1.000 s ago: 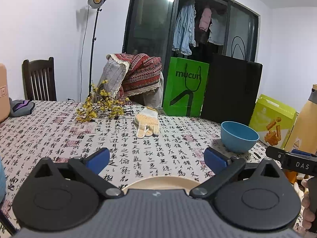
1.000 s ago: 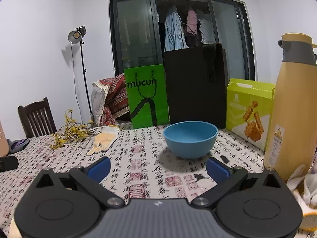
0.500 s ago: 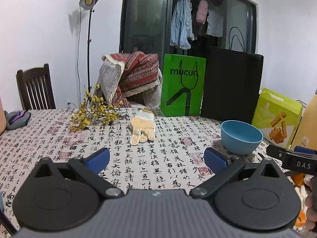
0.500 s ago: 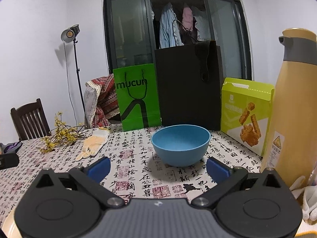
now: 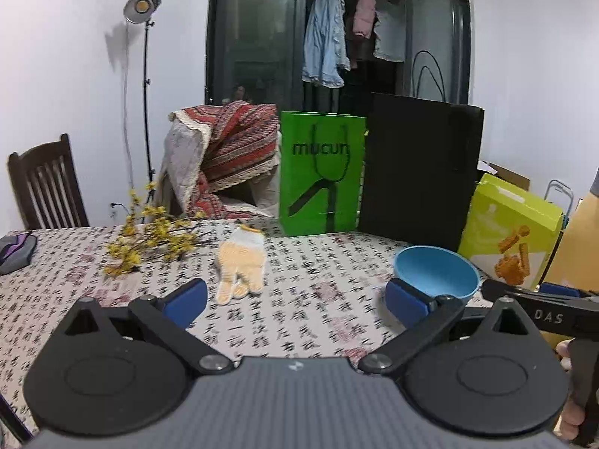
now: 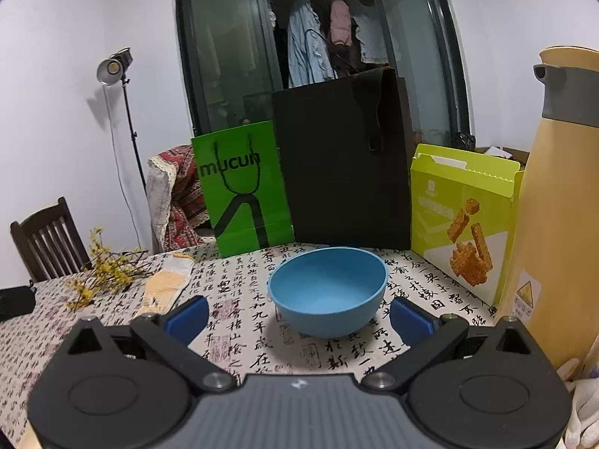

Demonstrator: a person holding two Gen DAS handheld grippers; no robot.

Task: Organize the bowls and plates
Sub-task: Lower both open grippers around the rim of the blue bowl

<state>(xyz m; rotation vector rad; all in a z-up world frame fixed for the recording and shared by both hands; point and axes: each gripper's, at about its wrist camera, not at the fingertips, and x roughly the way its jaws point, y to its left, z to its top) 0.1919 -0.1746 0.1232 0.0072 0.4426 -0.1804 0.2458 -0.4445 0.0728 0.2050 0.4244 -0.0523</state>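
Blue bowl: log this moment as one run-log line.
stage: approach | blue bowl: upright on table, untouched | right gripper: open, bowl ahead between fingers | left gripper: open, empty

Two alike: left hand-held gripper (image 5: 295, 297) and right hand-held gripper (image 6: 297, 316), each with a grey ribbed body bearing a small white mark, two round black discs, black angled arms with silver screws at the pivots, and blue pads (image 5: 186, 301) at the tips. White "DAS" lettering along a black bar at the left view's right edge, above a hand (image 5: 572, 417).
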